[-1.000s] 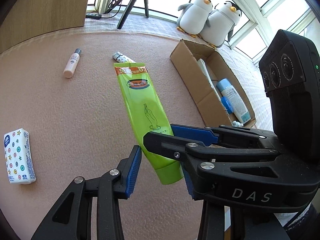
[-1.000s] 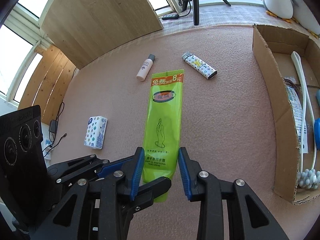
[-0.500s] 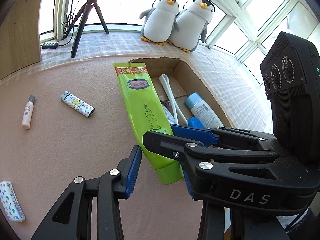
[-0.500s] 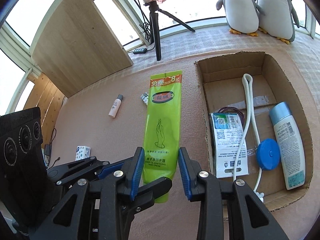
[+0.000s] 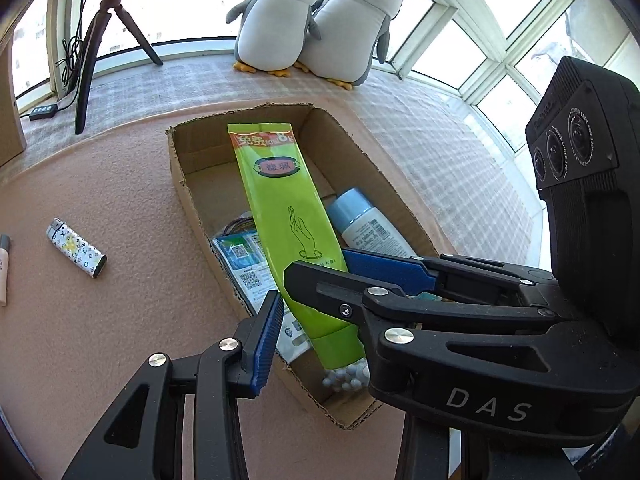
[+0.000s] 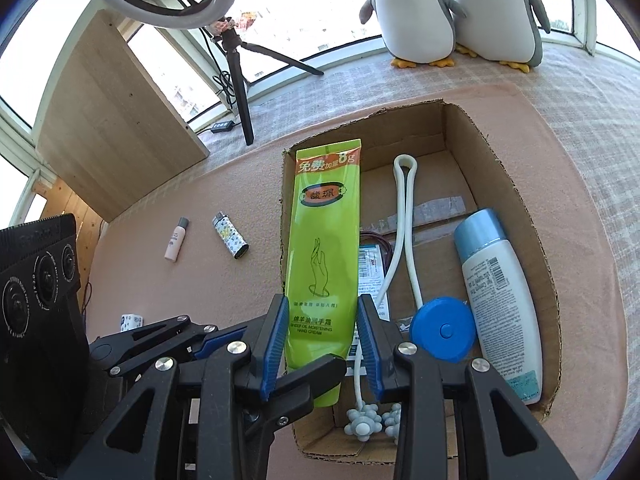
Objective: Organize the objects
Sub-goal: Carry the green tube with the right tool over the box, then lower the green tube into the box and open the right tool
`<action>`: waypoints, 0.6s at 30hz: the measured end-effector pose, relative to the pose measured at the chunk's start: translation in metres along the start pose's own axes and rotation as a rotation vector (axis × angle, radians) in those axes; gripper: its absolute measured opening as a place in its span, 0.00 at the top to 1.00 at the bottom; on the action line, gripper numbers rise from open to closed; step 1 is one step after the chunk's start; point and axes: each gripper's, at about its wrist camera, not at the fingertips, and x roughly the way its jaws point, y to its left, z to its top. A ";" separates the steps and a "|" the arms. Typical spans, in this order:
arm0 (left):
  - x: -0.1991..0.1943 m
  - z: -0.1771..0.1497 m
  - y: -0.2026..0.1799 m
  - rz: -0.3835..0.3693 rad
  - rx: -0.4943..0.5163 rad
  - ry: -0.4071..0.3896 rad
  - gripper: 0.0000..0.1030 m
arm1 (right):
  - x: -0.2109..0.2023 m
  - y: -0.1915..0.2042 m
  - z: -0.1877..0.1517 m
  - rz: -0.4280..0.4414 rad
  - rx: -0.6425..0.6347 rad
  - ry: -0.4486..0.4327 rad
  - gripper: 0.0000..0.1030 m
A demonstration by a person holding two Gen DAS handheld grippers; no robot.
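A green hand cream tube (image 6: 324,240) hangs over the left part of an open cardboard box (image 6: 500,168), cap end toward me. My right gripper (image 6: 322,320) is shut on the tube's lower end, one blue pad against each side. In the left wrist view the tube (image 5: 280,200) points into the box (image 5: 176,172), and the right gripper (image 5: 318,266) reaches in from the right. My left gripper (image 5: 320,320) is open, its left pad beside the tube; its right finger is hidden behind the right gripper. One left finger crosses the tube's bottom in the right wrist view.
The box holds a white bottle with a blue cap (image 6: 496,292), a blue disc (image 6: 442,330), a white looped massager (image 6: 404,208) and a packet (image 5: 248,264). On the pink mat lie a lighter (image 6: 232,236), a small tube (image 6: 175,240) and a tissue pack (image 6: 131,320). Two plush penguins (image 6: 456,12) sit behind.
Both grippers have travelled right from the pink mat with the tube, which now hangs over the box. The lighter and small tube have slid to the left of both views.
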 end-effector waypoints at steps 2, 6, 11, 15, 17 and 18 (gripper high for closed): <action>0.004 0.001 -0.003 0.000 0.007 0.003 0.58 | -0.001 -0.005 0.000 -0.004 0.000 -0.003 0.69; 0.014 0.004 -0.008 -0.002 0.009 0.017 0.58 | 0.000 -0.013 0.000 -0.011 0.009 0.002 0.69; 0.020 0.004 -0.012 0.009 0.019 0.017 0.57 | 0.001 -0.020 0.000 -0.015 -0.001 0.005 0.69; 0.019 0.004 -0.008 0.025 0.001 0.007 0.25 | -0.004 -0.023 0.000 -0.053 0.007 -0.029 0.44; 0.018 0.004 -0.006 0.033 0.005 0.005 0.25 | -0.007 -0.024 0.000 -0.073 0.012 -0.052 0.39; 0.017 0.004 -0.005 0.032 0.005 0.004 0.25 | -0.008 -0.024 0.000 -0.075 0.012 -0.052 0.39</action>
